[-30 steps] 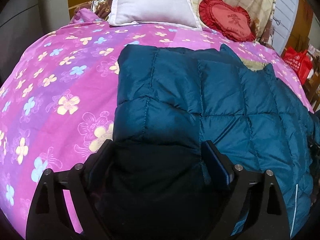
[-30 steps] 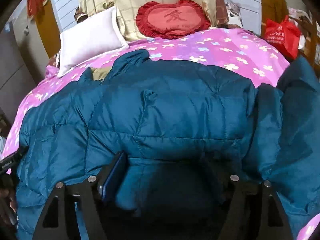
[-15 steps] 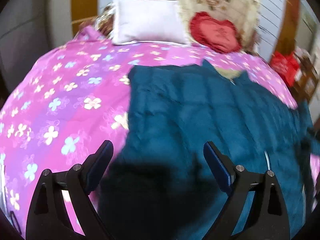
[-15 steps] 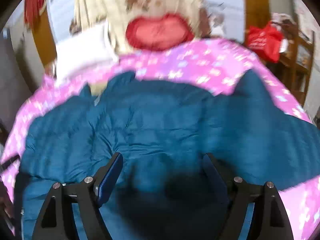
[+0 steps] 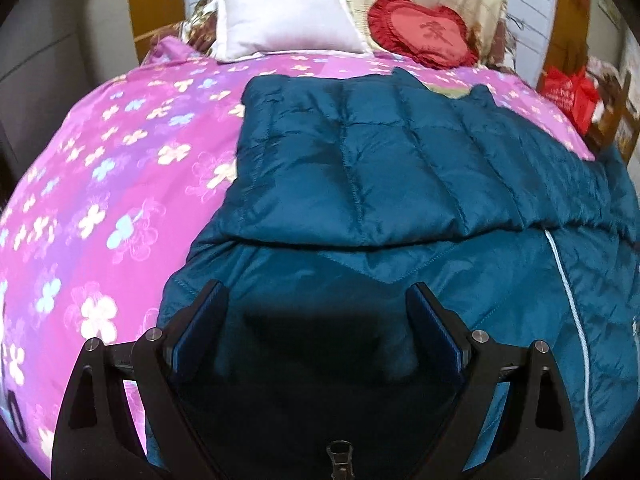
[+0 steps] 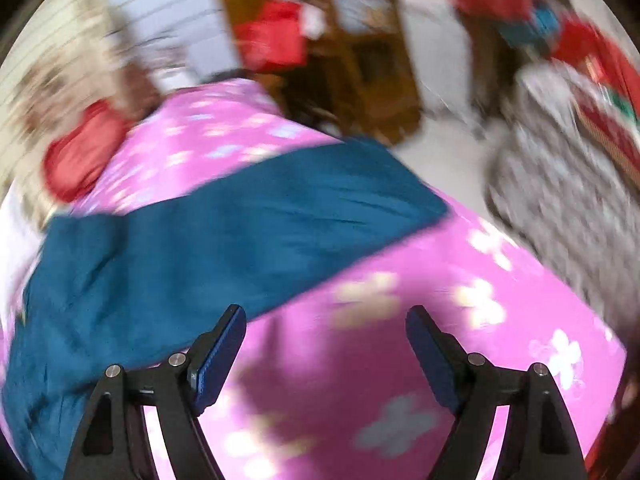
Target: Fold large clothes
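While both claws hang spread and empty | teal quilted down jacket (image 5: 400, 168) half-folded | next: right claw (image 6: 326, 344) takes outstretched sleeve (image 6: 248, 216).

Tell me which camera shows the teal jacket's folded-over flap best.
The left wrist view. There the teal jacket is sharp, its quilted flap lying folded over the lower layer. The right wrist view is motion-blurred and shows only a teal band across the pink bedspread.

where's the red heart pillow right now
In the left wrist view the red heart pillow stands at the head of the bed, right of the white pillow, beyond the blue jacket.
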